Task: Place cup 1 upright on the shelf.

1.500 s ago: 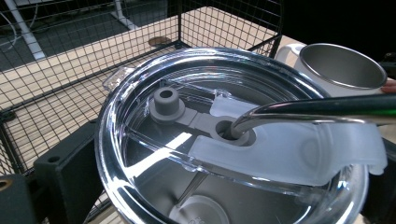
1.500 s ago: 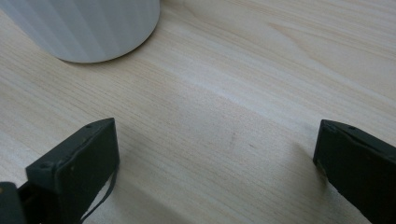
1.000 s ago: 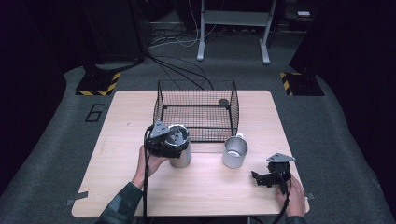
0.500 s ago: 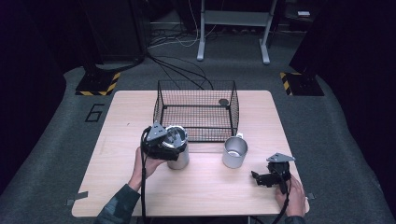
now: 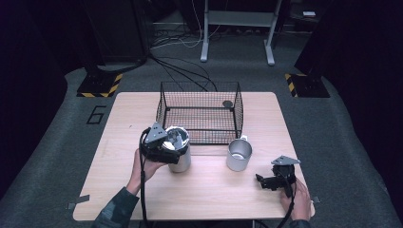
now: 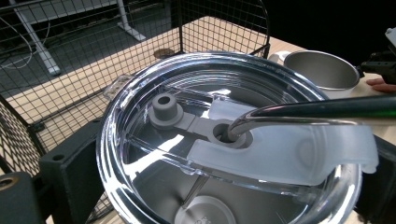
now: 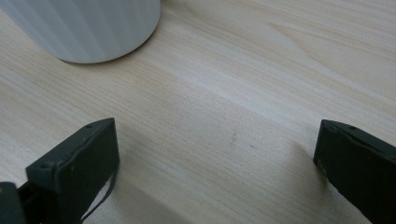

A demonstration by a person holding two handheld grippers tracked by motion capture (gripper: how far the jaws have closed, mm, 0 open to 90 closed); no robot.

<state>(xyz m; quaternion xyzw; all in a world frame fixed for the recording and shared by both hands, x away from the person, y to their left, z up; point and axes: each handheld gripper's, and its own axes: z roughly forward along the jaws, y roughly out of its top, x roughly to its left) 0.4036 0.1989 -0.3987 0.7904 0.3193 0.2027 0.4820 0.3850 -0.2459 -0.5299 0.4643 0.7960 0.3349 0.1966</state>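
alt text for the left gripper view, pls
Close-up from above of a clear-lidded steel tumbler between the left gripper jaws, a metal straw through its lid. Behind it stand a black wire basket and an open steel cup.

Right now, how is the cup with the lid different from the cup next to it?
The lidded tumbler has a clear lid with a metal straw through it; the open mug has none. The tumbler stands taller; the mug is shorter, with a small handle. The left gripper sits at the tumbler, its fingers on either side, while the mug stands alone. Both are silvery metal, upright on the table.
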